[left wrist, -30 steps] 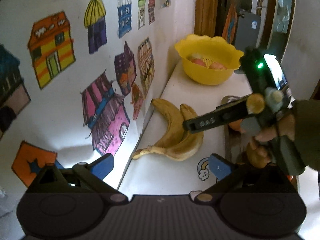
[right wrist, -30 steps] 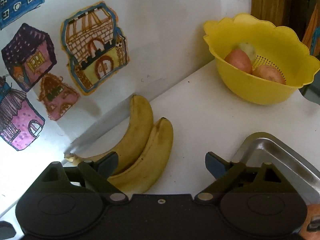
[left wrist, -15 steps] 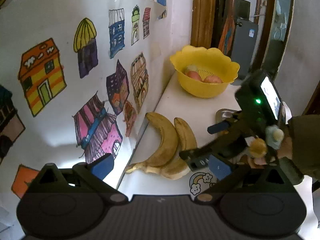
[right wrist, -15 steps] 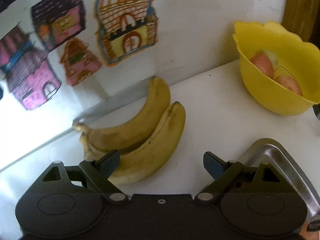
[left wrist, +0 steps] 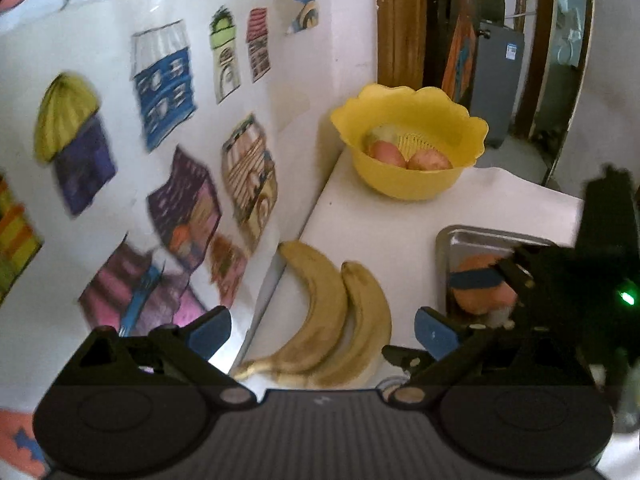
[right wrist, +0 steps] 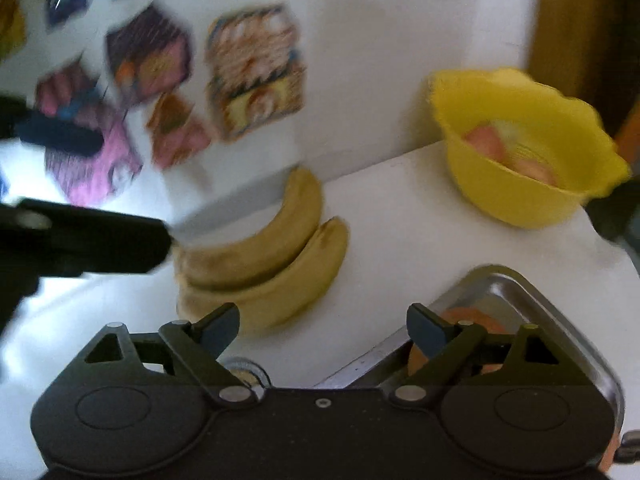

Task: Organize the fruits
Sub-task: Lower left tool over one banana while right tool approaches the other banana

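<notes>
On the far left a white wall [left wrist: 340, 52] carries bright drawings of houses [left wrist: 164, 84], sharp enough in the left wrist view and smeared by blur in the right one. Below them the left gripper [left wrist: 322, 330] hangs with its blue-tipped fingers [left wrist: 210, 328] spread wide and nothing between them, tilted down over a white counter [left wrist: 380, 220]. Straight ahead of it two bananas [left wrist: 332, 316] lie side by side on the counter, touching each other, their stems joined at the near end close to the wall's foot. Further back and to the right a yellow bowl [left wrist: 416, 184] with a scalloped rim stands on the counter near the wall's corner; inside it sit two reddish fruits [left wrist: 428, 160] and a paler one behind them. Right of the bananas a metal tray [left wrist: 442, 248] rests on the counter, apart from the bowl, and an orange fruit [left wrist: 476, 304] lies in it. The right gripper [right wrist: 322, 330] is released too, its fingers [right wrist: 218, 328] far apart and empty, the left one above the near banana's [right wrist: 280, 276] end, the right one above the tray's [right wrist: 532, 300] near rim with the orange fruit [right wrist: 464, 316] just behind it. In that view the left gripper shows as a dark bar [right wrist: 84, 240] reaching in from the left toward the bananas' stems. The bowl [right wrist: 512, 200] sits at the upper right, well apart from the bananas. In the left wrist view the right gripper's dark body, with a green light [left wrist: 626, 298], fills the right edge over the tray.
</notes>
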Available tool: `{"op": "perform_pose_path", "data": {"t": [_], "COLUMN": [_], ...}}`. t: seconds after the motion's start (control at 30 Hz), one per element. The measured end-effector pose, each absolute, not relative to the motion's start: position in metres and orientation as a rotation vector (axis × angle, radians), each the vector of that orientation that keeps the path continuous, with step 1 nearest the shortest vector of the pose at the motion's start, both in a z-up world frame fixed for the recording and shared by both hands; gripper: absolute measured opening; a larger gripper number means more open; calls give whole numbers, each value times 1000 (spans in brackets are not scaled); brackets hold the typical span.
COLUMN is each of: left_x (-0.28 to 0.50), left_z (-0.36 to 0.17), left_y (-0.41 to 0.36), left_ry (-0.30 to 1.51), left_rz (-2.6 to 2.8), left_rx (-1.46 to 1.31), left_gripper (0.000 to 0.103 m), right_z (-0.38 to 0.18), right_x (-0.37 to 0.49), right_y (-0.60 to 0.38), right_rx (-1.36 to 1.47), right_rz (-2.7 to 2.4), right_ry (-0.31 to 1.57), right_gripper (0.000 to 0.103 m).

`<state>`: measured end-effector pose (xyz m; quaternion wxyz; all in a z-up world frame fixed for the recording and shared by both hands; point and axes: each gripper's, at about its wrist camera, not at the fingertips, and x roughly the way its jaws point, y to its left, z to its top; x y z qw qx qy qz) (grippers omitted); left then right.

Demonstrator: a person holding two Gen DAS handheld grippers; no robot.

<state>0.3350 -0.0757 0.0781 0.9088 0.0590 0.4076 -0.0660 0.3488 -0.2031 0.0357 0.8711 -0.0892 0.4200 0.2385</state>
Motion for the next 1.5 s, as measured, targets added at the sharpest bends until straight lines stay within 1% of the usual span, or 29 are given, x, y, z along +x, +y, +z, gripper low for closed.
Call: {"op": "perform_pose_path", "data": {"t": [0.1,0.23,0.43,0.6,0.73,0.83,1.07,1.2,1.3,1.5], "left_x": [345,363,381,388,395,402,415,424,431,447], "left_z": [84,86,73,63,54,47,34,31,28,24], "left_y": [-83,-100,-121,-120,-122,-126,-132,-131,-133,-132], "left_ry": [832,863,890,902,936,967,997,1030,1056,1099], "left_rz": [-127,-114,-112,-110,-138,-181,-139,-127,-141,-143], "left_rx": [134,226,385,427,477,510,558,572,601,553], "left_gripper": [100,100,100,100,100,99,91,91,91,91], "right_z": [41,41,36,30,21,17,14,11,7,2], "right_x": [340,330,301,302,305,306,318,325,326,336], "right_y": [-202,-197,-198,-189,-182,-176,-163,-153,-151,-151], "right_rx": [-109,-10,82,125,161,158,163,125,95,84], "right_rz": [453,371,230,181,175,166,92,70,68,75], "right_ry": [843,844,865,849,844,834,845,863,876,875], "right_gripper": [92,92,92,94,93,91,88,85,85,85]}}
